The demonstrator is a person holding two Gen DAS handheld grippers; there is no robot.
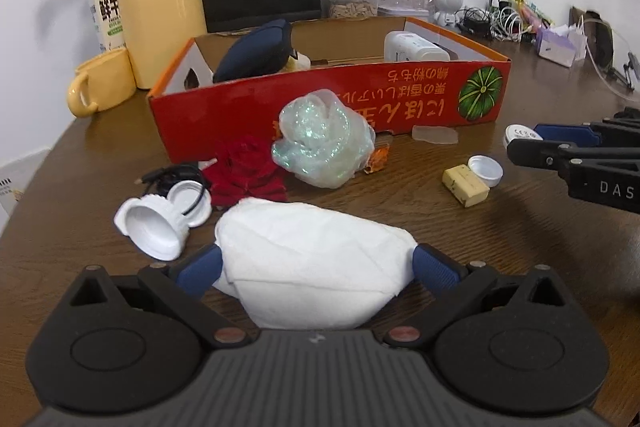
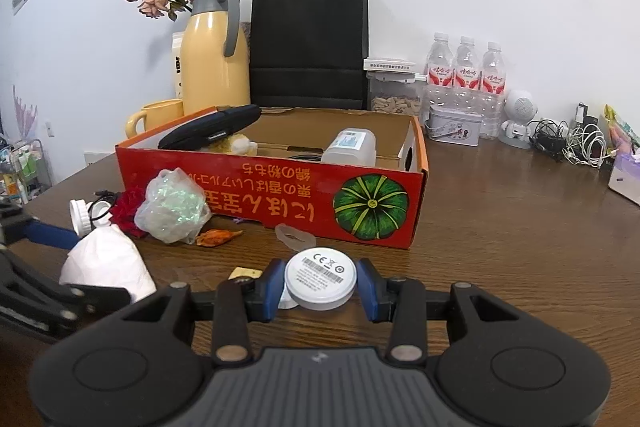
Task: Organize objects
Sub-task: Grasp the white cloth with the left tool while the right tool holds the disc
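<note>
Behind the red cardboard box's point(image 2: 272, 203) front wall, a dark pouch point(image 2: 212, 133) and a white plastic bottle point(image 2: 350, 146) show only in part; the left gripper point(image 1: 316, 261) has its jaws closed on a soft, creased white tissue wad point(image 1: 308, 267) over the wooden bench point(image 1: 460, 247); the right gripper point(image 2: 320, 287) clamps a smooth round white disc point(image 2: 320, 279), partly hiding a white cap point(image 2: 289, 301) beneath.

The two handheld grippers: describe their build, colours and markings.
Both match. The left gripper and right gripper have black plastic bodies with a ribbed grey centre plate, round black side housings, triangular cut-outs, black linkage bars with metal pins, and blue ribbed fingers. White letters "DAS" show on the right gripper's side. No hands, sleeves or cables visible.
</note>
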